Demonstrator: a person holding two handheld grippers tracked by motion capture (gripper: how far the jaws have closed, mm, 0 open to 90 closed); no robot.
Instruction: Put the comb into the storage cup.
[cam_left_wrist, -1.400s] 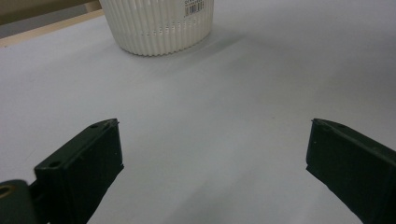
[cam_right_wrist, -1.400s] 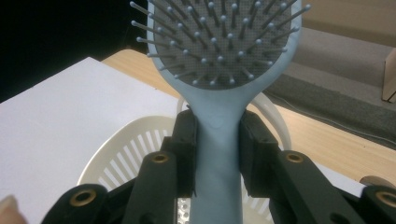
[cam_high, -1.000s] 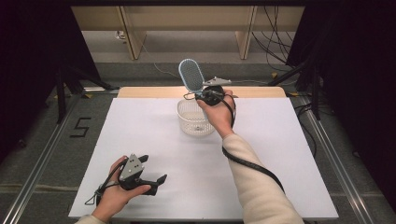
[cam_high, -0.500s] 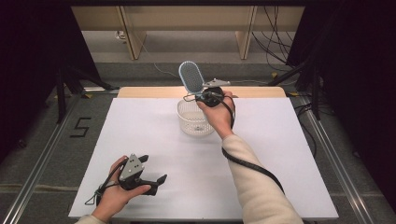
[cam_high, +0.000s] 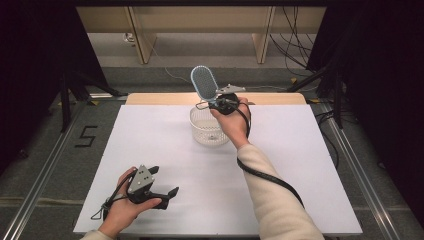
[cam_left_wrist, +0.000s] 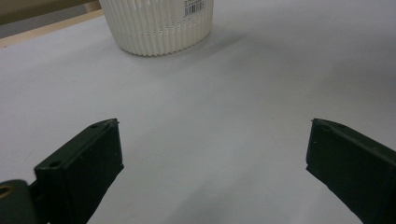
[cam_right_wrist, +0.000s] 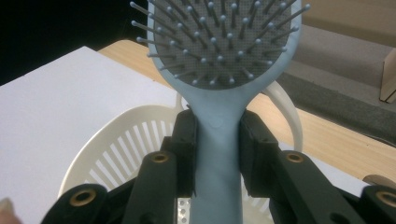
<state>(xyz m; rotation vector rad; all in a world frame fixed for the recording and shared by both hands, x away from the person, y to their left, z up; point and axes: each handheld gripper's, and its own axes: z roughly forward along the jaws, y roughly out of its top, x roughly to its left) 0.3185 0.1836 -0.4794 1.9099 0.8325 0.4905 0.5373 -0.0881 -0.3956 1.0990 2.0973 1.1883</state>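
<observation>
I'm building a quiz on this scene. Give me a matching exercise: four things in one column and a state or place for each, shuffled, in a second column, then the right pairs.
Things:
1. hairbrush
2. basket
3. left hand-held gripper
4. right hand-held gripper

States or places:
A. jaws wide apart, nothing between them
B. white, ribbed, standing on the table
C. light blue, bristle head pointing up, handle clamped
D. shut on a handle, held above the basket

Pairs: 1-C, 2-B, 3-A, 4-D
</observation>
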